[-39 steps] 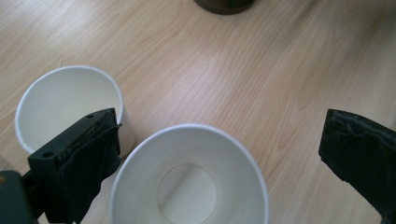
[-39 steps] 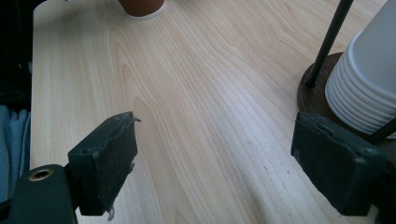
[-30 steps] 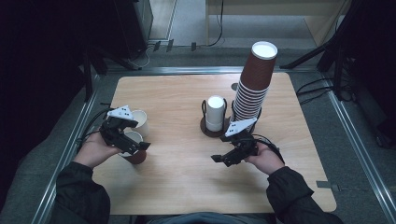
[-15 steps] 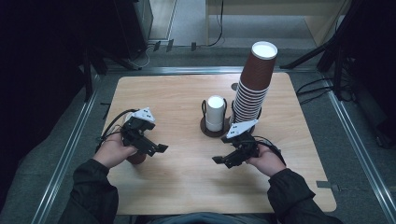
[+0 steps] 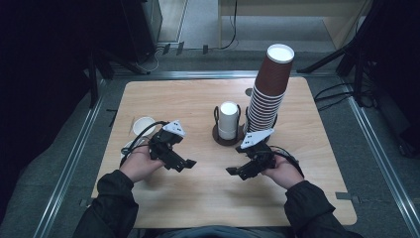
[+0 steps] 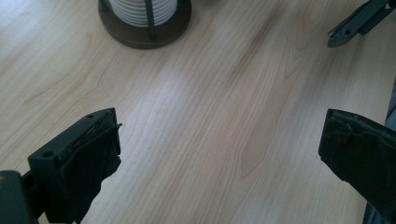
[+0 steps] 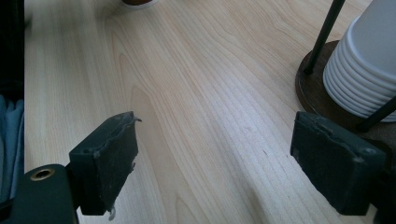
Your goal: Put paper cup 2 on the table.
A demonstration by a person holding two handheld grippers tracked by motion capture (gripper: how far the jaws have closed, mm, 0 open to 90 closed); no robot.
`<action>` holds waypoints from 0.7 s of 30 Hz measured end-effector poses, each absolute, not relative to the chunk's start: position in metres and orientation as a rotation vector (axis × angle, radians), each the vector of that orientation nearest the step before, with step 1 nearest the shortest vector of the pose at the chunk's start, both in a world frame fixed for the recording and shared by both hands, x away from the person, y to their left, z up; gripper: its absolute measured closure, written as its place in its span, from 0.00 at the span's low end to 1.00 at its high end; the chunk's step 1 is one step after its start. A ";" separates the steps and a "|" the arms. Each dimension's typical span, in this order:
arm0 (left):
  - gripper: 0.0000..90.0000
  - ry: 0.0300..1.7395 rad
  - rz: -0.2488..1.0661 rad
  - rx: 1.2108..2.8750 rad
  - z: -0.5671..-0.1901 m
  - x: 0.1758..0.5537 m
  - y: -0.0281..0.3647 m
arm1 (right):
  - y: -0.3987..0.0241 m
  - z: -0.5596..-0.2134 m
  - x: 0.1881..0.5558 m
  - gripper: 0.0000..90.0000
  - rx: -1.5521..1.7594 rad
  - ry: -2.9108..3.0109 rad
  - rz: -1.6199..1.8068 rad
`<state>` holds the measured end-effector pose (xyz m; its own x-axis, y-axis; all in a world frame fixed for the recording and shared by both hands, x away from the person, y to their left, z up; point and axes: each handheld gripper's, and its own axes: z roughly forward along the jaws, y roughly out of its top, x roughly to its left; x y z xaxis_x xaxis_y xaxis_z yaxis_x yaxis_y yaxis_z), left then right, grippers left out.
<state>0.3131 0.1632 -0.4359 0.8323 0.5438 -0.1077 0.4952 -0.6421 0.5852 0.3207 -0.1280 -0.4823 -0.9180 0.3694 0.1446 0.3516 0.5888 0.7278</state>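
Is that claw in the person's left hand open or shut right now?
Open. In the left gripper view the left claw has its two black jaws spread wide, with only bare light wooden table between them.

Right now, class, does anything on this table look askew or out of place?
Yes: the tall stack of brown cups leans to the right instead of standing straight. The white stack in the holder stands upright.

I worked in a lab-like recording space: a wooden table (image 5: 198, 99) ringed by metal rails (image 5: 64, 163), cables (image 5: 337, 91) trailing over grey floor.
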 end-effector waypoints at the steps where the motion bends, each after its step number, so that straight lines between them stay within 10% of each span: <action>1: 0.00 0.766 0.100 2.390 -0.438 0.314 0.161 | -0.128 -0.482 0.321 0.17 0.627 2.778 1.266; 21: 0.00 0.751 0.119 2.403 -0.461 0.312 0.122 | -0.134 -0.482 0.320 0.17 0.611 2.760 1.260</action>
<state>0.3117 0.1216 -0.4614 0.8350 0.5426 -0.0920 0.4877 -0.6522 0.5803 0.3202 -0.1335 -0.4818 -0.9209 0.3713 0.1189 0.3331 0.5907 0.7349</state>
